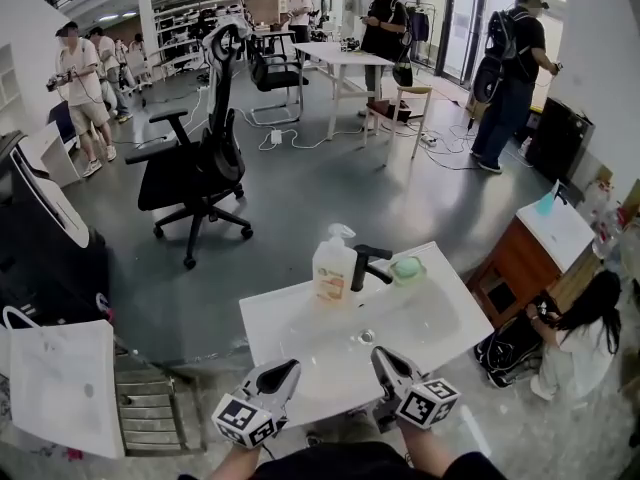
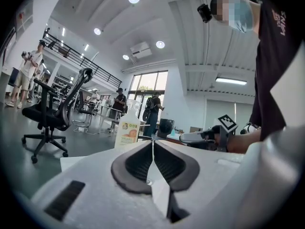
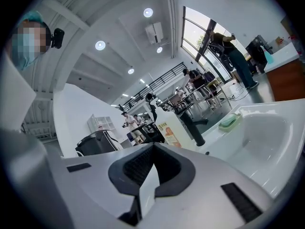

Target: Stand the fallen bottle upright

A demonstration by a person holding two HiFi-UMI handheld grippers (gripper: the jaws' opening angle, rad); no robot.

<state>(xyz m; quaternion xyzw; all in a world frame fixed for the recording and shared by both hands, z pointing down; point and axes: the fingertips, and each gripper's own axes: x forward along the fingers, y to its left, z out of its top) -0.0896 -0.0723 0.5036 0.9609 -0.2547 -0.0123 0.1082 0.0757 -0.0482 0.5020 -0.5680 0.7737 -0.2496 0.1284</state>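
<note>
Upright on the sink's [image 1: 272, 320] back rim, just left of the faucet [image 1: 362, 266]: bottle [image 1: 333, 268] with an orange label, print too small to read. Well short of it, at the near edge: left gripper [image 1: 288, 370] and right gripper [image 1: 384, 356], jaws pressed together, holding nothing.

I hold my white plastic left gripper [image 1: 288, 368] and white plastic right gripper [image 1: 382, 356] side by side, jaws pressed together, nothing inside.
</note>
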